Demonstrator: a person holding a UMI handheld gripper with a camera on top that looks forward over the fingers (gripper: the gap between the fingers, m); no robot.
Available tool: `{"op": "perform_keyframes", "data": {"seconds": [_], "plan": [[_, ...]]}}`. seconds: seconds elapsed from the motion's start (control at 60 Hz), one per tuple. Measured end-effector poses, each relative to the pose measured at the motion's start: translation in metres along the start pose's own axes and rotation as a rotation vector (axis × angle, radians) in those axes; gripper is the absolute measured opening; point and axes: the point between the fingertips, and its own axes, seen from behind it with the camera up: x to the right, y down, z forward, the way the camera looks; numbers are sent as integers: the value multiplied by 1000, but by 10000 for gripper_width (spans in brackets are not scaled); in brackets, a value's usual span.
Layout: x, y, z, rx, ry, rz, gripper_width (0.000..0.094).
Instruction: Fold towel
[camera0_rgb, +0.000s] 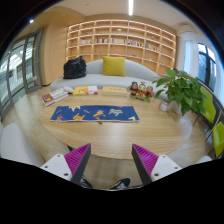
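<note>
A blue towel (96, 113) with a coloured pattern lies flat and spread out on the round wooden table (120, 135), well beyond my fingers. My gripper (111, 162) is open and empty, raised over the table's near edge, with its magenta pads (77, 158) wide apart. Nothing stands between the fingers.
Books and small boxes (85, 91) lie on the table's far side, with small toy figures (141, 90) to the right. A potted green plant (183, 90) stands at the table's right. A sofa with a yellow cushion (114, 66), a black bag (74, 68) and wooden shelves (120, 42) are behind.
</note>
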Motion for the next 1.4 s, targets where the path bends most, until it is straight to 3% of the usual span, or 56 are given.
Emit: {"op": "perform_keyframes", "data": {"seconds": [0.233,0.383,0.5,0.7,0.75,0.8,0.883,0.983,1.017,1.183,1.267,1.4], "plan": [[-166,-9,52,33,-240,-3,855],[-248,-36,113,49,-327,-30,856],[-302,-62,159,56,-310,-34,854],[-330,-75,247,12,-209,-51,851],[-332,-87,258,47,-181,-79,838],[-337,-89,264,41,-177,-72,776],[-340,-91,268,34,-179,-73,571],[-349,-91,267,42,-193,-114,209],[-346,-93,269,47,-176,-125,41],[-346,-94,269,37,-164,-139,13],[-352,-99,253,8,-232,-47,13],[-354,-155,204,82,-359,100,14]]}}
